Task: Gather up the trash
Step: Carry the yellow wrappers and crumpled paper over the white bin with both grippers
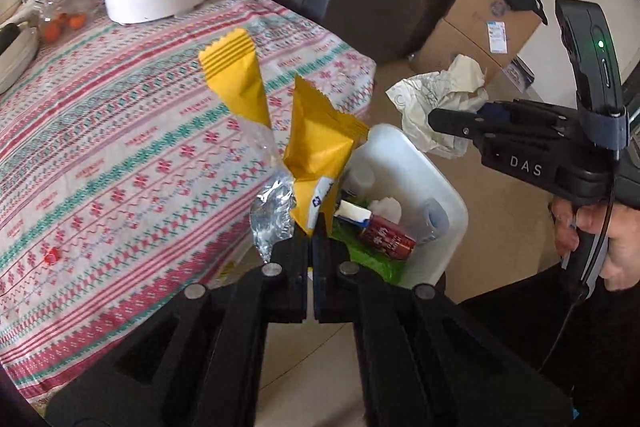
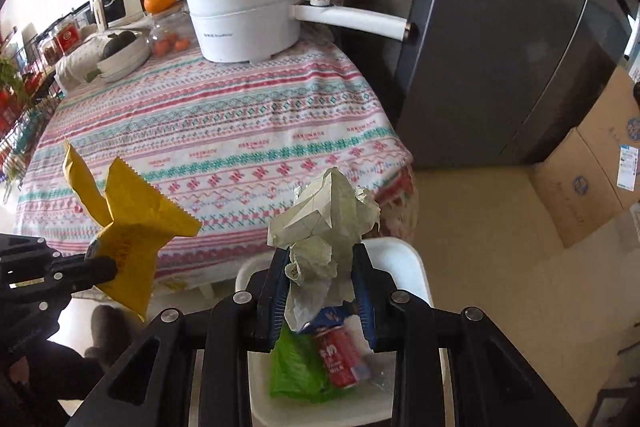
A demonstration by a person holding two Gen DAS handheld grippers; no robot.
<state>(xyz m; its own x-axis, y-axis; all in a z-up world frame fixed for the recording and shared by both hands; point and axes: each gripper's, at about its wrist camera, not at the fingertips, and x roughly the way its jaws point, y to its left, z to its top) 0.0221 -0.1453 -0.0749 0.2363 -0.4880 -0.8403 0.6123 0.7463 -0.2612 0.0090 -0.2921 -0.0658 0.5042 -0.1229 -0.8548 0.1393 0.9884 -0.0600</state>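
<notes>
The yellow snack wrapper (image 1: 308, 155) looked like thin, creased film with a matt yellow face and a crinkled, shiny clear-and-silver part at its left. The crumpled paper (image 2: 324, 223) was pale, matt and sharply creased. The white bin (image 1: 432, 179) looked like smooth plastic with a soft sheen. Inside it, the red can (image 2: 338, 359) was glossy and the green bag (image 2: 292, 371) was slick film. The surface wore a woven patterned cloth (image 1: 120, 147), matt. The far electric pot (image 2: 244, 23) was smooth glossy white. The left hand-held gripper (image 1: 310, 227) was matt black plastic with dull metal pins.
</notes>
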